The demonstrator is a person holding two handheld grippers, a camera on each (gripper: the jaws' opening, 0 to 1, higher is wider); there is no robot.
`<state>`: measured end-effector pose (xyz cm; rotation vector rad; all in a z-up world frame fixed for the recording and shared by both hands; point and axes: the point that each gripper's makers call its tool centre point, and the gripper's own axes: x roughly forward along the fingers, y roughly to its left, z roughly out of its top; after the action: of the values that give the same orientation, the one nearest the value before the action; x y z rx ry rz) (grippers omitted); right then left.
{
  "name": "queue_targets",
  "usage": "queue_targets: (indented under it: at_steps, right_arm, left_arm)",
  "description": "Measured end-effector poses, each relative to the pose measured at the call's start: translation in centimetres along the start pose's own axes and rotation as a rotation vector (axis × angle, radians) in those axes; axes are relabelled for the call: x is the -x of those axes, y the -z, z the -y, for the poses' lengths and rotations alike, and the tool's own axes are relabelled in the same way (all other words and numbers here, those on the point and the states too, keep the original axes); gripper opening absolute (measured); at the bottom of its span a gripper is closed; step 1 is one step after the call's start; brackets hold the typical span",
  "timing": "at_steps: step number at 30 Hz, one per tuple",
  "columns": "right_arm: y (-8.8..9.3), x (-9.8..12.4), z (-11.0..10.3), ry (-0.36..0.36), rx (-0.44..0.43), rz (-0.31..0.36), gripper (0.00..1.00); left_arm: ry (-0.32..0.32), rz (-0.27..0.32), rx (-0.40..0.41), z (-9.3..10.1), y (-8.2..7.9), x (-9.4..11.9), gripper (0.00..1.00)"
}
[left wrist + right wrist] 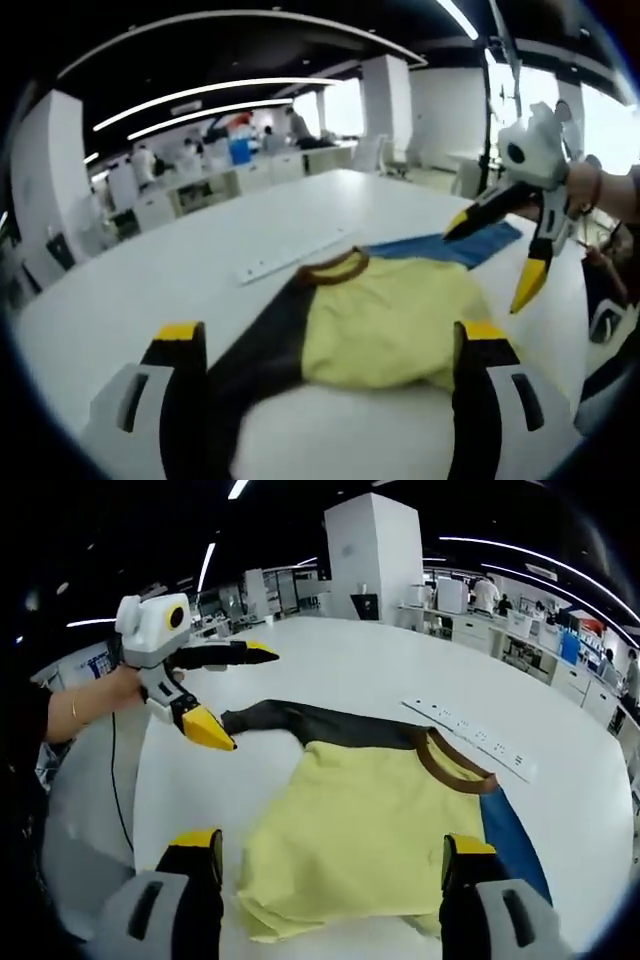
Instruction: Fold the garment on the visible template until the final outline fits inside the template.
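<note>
The yellow shirt (370,825) lay partly folded on the white table (330,670), its dark sleeve (290,720) trailing out and the blue template (515,845) peeking beside it. Both the left gripper (235,695) and the right gripper (500,250) hovered with jaws wide, empty (mid-fold, I judged); next, that sleeve wanted tucking in.

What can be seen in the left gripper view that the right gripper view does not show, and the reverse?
Left gripper view alone: the right gripper seen from outside, jaws open, above the blue template's far end.

Right gripper view alone: the left gripper seen from outside, jaws open, above the dark sleeve, plus the garment's folded near hem.

Both: the yellow garment with a brown collar lying on the white table, the blue template partly under it, and a white power strip beyond.
</note>
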<state>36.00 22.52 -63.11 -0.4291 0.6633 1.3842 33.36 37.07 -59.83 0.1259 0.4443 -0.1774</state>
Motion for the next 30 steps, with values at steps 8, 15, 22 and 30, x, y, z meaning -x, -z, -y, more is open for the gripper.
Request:
queue_targets:
  at_steps: [8,15,22,30]
  right_arm:
    - [0.6,-0.3,-3.9,-0.066,0.047,-0.021,0.90]
    - [1.6,-1.1,-6.4,-0.104,0.093,-0.050,0.80]
    - [2.8,-2.1,-7.7,-0.115,0.135,-0.075,0.66]
    - [4.7,-4.0,-7.6,-0.099,0.108,-0.103,0.50]
  left_arm:
    - [0.014,-0.014,0.010,1.3,1.6,2.1,0.99]
    - [0.013,-0.026,0.035,1.9,2.7,3.8,0.99]
    - [0.011,-0.036,0.057,2.6,4.0,4.8,0.99]
    - [-0.006,-0.031,0.101,2.7,4.9,6.0,0.99]
